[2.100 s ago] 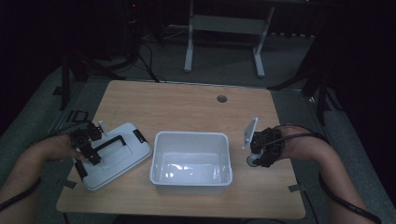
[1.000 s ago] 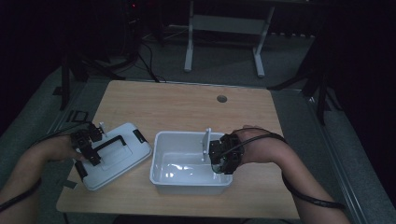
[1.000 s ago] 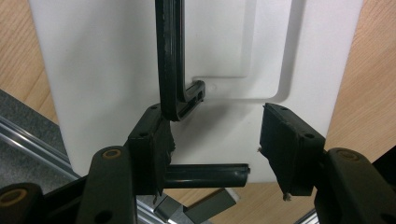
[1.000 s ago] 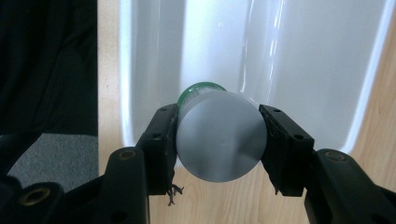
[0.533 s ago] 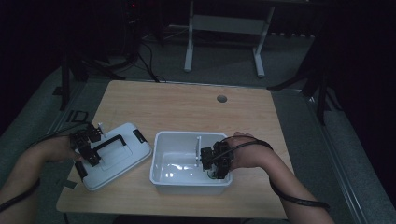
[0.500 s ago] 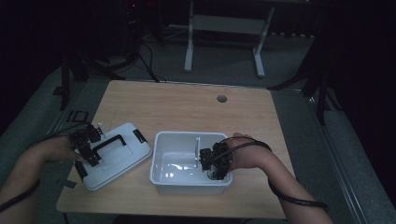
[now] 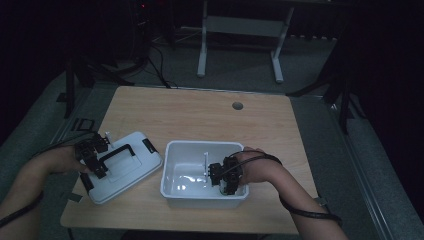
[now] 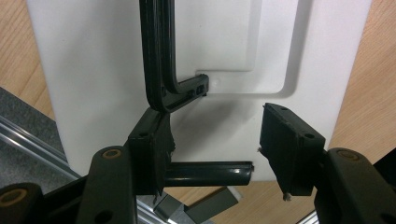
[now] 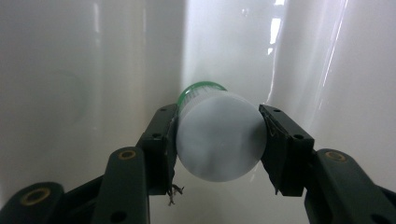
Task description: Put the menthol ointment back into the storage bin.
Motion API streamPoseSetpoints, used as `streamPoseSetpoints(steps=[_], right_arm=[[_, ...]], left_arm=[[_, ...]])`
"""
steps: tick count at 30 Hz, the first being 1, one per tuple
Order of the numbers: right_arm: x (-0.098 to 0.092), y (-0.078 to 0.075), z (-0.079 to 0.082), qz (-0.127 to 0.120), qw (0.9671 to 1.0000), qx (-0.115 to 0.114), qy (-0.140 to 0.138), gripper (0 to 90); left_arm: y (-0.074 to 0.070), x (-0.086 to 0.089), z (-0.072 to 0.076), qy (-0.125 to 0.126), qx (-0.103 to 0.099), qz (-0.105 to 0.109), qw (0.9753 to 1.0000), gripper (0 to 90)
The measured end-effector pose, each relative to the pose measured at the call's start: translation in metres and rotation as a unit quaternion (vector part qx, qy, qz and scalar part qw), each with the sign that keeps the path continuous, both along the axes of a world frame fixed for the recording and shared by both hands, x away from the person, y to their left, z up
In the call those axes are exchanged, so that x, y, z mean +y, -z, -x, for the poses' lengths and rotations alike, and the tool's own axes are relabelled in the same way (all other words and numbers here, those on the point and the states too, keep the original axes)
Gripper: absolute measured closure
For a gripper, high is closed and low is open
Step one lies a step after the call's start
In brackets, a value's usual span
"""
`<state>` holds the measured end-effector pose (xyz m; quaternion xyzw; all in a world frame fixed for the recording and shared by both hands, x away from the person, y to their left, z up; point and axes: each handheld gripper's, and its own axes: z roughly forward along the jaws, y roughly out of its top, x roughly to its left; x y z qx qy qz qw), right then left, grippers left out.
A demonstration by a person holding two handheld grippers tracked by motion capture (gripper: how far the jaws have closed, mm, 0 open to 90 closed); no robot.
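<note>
**A:** So what's your setup? Looks dark in there.

**B:** Yeah, dim room. You've got a light wooden bench [image 7: 200,120] with a round cable hole [image 7: 237,106] near the far edge, grey floor around it, and a white metal stand [image 7: 240,30] at the back.

**A:** And the containers?

**B:** White plastic tub [image 7: 172,187] sits mid-bench toward your side. Your right tongs [image 7: 216,175] are down inside it, clamped on a small white jar [image 9: 219,140] with a green rim. The jar lies sideways between the jaws, its pale flat end facing the camera, close to the tub's glossy wall. To the left, just beside the tub, its white lid [image 7: 140,167] lies flat on the bench with a black handle [image 7: 117,155] on top.

**A:** Left side?

**B:** Your left tongs [image 8: 212,149] are spread apart over the lid's near edge; one jaw sits against the handle's corner, the other stands clear over bare white plastic.

**A:** Anything the close-ups add?

**B:** From the high view the jar's mostly hidden by your hand; the right gripper view gives you the green rim. The left gripper view gives you the lid's recessed panel.
</note>
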<state>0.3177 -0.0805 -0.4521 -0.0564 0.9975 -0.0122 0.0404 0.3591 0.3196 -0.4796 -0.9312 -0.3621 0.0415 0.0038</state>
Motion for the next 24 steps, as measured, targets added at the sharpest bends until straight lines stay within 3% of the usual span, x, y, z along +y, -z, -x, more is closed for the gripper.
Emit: streamPoseSetpoints(steps=[14, 15, 24], right_arm=[[0.010, 0.019, -0.007, 0.014, 0.9999, 0.008, 0.004, 49.8], [0.013, 0.025, -0.008, 0.023, 0.9997, 0.008, 0.008, 49.8], [0.015, 0.027, -0.011, 0.032, 0.9993, 0.018, 0.010, 49.3]], left_arm=[[0.000, 0.002, 0.001, 0.000, 0.000, -0.001, 1.0000, 42.9], [0.000, 0.002, 0.001, -0.001, -0.001, 0.000, 1.0000, 42.9], [0.000, 0.001, 0.001, 0.001, -0.001, -0.001, 1.0000, 42.9]])
